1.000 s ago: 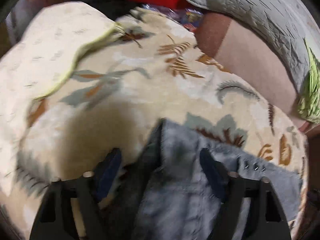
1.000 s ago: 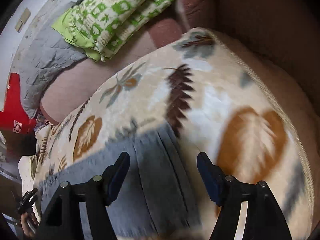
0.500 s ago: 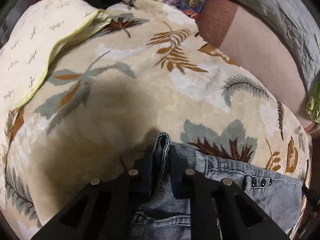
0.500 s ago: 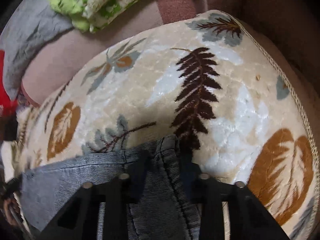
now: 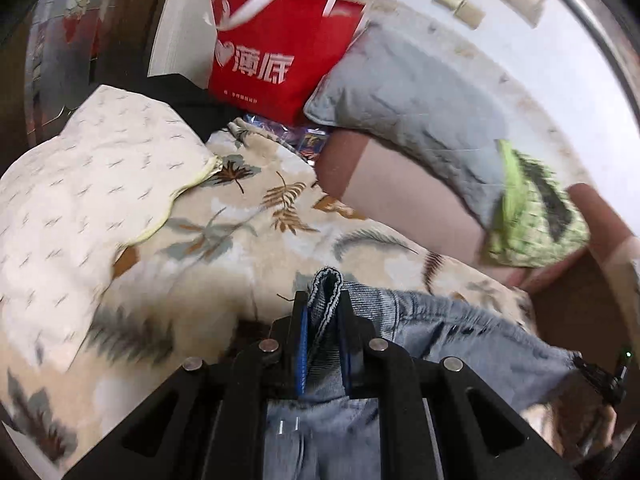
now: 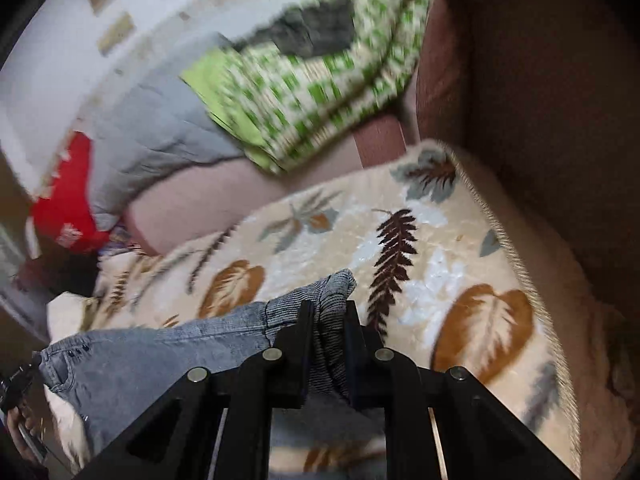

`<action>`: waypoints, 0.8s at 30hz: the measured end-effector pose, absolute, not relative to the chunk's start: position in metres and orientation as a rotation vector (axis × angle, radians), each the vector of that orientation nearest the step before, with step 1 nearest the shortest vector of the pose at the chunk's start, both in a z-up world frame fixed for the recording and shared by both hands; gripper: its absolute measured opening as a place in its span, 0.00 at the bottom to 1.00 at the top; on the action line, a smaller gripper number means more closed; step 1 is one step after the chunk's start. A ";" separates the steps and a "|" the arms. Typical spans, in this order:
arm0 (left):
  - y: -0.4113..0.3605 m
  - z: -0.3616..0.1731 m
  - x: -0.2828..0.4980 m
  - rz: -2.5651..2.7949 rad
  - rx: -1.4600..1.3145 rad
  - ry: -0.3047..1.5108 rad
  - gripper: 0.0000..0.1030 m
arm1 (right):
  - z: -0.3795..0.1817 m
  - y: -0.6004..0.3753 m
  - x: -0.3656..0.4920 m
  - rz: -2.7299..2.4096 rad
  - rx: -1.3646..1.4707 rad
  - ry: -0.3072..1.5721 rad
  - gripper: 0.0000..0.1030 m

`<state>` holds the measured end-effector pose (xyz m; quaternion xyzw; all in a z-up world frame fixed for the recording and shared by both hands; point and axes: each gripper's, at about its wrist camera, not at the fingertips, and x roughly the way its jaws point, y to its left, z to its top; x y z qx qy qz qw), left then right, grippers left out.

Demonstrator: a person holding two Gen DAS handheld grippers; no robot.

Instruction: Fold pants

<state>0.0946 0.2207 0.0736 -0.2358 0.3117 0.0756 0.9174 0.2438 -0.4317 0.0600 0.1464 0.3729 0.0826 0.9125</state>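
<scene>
Pants [image 5: 460,328]: grey-blue denim, lower centre of both frames, one edge lifted off the blanket [image 5: 248,216] and stretched between the two grippers. The rest hangs below, out of sight.

Left gripper [image 5: 323,300]: jaws closed on a bunched fold of the pants, hem ridge poking out above the tips. Likely a corner hold, so the edge stays taut for folding over.

Right gripper [image 6: 328,312]: jaws closed on the opposite end of the same edge, cloth puckered between them. Both holds look firm; judged the start of a lift-and-fold.

Blanket: cream, leaf print, fills the middle of both frames. It serves as the folding surface. Bare stretch ahead of both grippers, judged room enough to lay the pants flat.

Edges:
- Corded blanket border [image 6: 516,248], right of the right-wrist frame; brown couch arm [image 6: 540,100] beyond it.
- White pillow [image 5: 80,184], left of the left-wrist frame, lying over the blanket.
- Pinkish backrest [image 5: 400,196], upper centre, with a grey quilt [image 5: 420,92] and a green cloth [image 6: 312,88] on top.
- Red bag [image 5: 276,52], upper left of centre, against the wall.

Risk: a fold carried too far right overruns the border.
</scene>
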 end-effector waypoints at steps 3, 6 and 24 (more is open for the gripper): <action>0.210 0.056 0.035 0.100 -0.505 0.664 0.14 | 0.066 -0.440 0.189 0.195 0.305 0.727 0.14; 0.205 0.013 -0.008 0.098 -0.507 0.785 0.17 | 0.033 -0.451 0.129 0.219 0.308 0.758 0.19; 0.133 -0.066 0.032 0.210 -0.363 1.003 0.61 | -0.052 -0.464 0.149 0.157 0.482 1.041 0.77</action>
